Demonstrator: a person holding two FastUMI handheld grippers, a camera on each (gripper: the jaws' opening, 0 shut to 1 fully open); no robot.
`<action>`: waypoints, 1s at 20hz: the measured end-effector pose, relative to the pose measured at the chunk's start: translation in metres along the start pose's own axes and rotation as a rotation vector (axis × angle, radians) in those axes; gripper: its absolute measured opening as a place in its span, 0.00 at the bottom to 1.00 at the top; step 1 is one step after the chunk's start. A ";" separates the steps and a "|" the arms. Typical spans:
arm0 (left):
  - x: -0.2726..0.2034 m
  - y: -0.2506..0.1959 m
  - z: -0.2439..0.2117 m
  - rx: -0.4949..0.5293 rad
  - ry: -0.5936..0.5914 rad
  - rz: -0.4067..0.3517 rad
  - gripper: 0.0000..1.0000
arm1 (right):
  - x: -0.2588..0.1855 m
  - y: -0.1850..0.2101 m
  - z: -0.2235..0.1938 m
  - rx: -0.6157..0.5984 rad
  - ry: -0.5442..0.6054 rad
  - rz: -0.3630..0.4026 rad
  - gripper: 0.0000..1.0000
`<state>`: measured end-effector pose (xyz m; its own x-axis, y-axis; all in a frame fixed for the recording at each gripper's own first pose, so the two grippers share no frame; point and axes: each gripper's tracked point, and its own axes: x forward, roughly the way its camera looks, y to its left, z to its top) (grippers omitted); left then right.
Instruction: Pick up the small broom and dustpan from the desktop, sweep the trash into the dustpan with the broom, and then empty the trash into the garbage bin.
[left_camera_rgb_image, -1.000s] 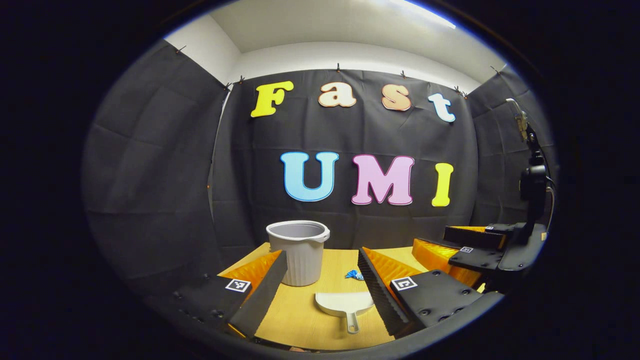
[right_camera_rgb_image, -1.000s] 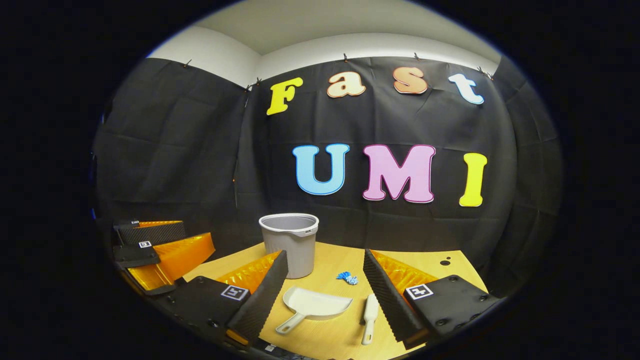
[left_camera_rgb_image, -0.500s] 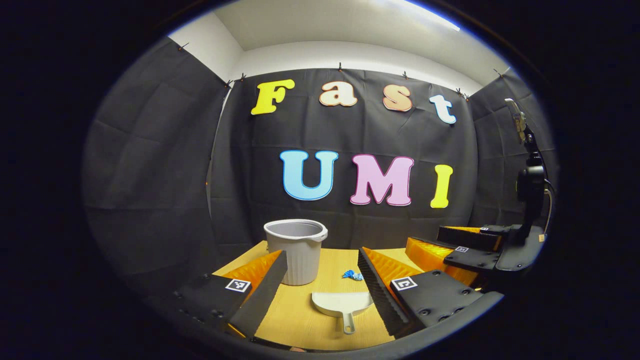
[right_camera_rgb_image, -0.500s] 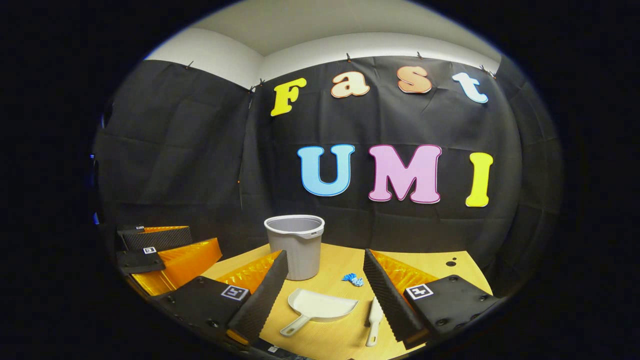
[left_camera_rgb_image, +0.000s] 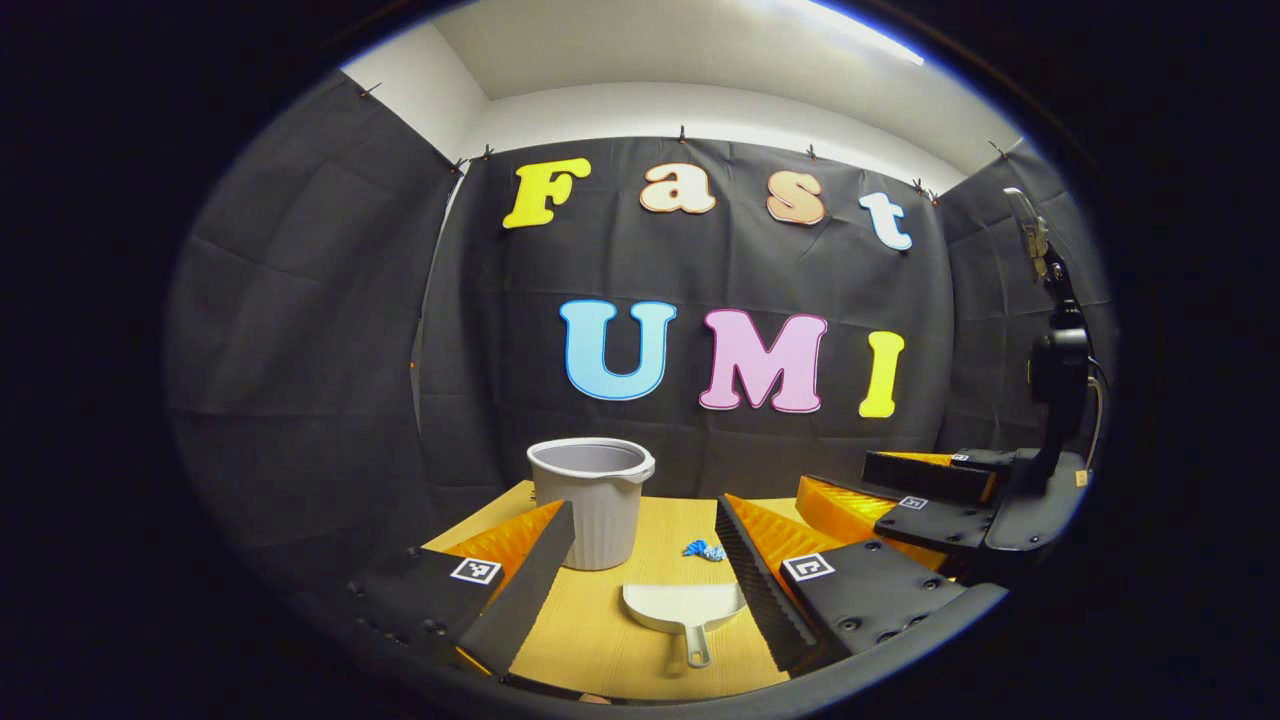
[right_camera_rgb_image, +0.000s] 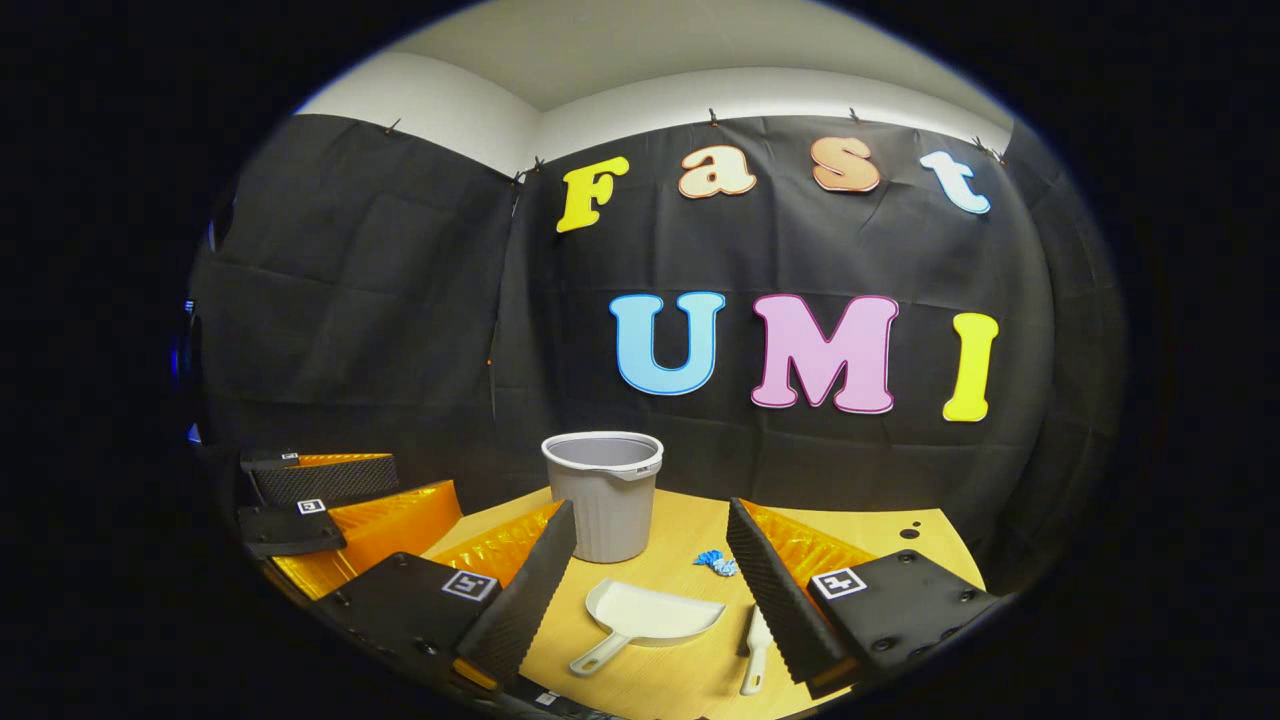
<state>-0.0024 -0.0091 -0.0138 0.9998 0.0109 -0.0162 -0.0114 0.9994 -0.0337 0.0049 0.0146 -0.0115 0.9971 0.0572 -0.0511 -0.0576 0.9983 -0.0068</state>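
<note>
A white dustpan (left_camera_rgb_image: 686, 608) lies flat on the wooden desktop (left_camera_rgb_image: 600, 640), handle toward me, framed by the open fingers of my left gripper (left_camera_rgb_image: 645, 575), which hovers above it. In the right gripper view the dustpan (right_camera_rgb_image: 650, 620) sits left of a small white broom (right_camera_rgb_image: 755, 650), partly hidden behind the right finger. My right gripper (right_camera_rgb_image: 650, 580) is open and holds nothing. A scrap of blue trash (left_camera_rgb_image: 704, 549) lies beyond the dustpan; it is the blue trash (right_camera_rgb_image: 717, 562) in the right gripper view. The grey ribbed garbage bin (left_camera_rgb_image: 592, 500) stands upright at the back left, the same bin (right_camera_rgb_image: 603, 492) in the right gripper view.
The other gripper (left_camera_rgb_image: 930, 505) and its camera mast (left_camera_rgb_image: 1055, 370) hang at the right in the left gripper view. In the right gripper view the other gripper (right_camera_rgb_image: 330, 500) shows at the left. Black cloth walls close the desk on three sides.
Both views have drifted slightly: the right gripper view shifted so the scene slid rightward. The dustpan, broom, trash and bin have not moved on the desk.
</note>
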 end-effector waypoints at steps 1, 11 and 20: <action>0.000 0.002 0.000 -0.002 -0.001 0.002 0.84 | 0.000 0.000 -0.001 0.000 0.000 -0.001 0.88; 0.001 -0.002 -0.004 0.000 0.017 -0.021 0.84 | 0.001 -0.006 -0.007 0.017 0.010 -0.028 0.98; 0.017 -0.001 -0.013 -0.004 0.064 -0.050 0.84 | 0.012 -0.016 -0.002 -0.008 0.013 -0.058 0.98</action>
<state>0.0144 -0.0103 -0.0271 0.9961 -0.0409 -0.0784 0.0379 0.9985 -0.0395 0.0176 -0.0011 -0.0141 0.9980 -0.0009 -0.0633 -0.0003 0.9998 -0.0180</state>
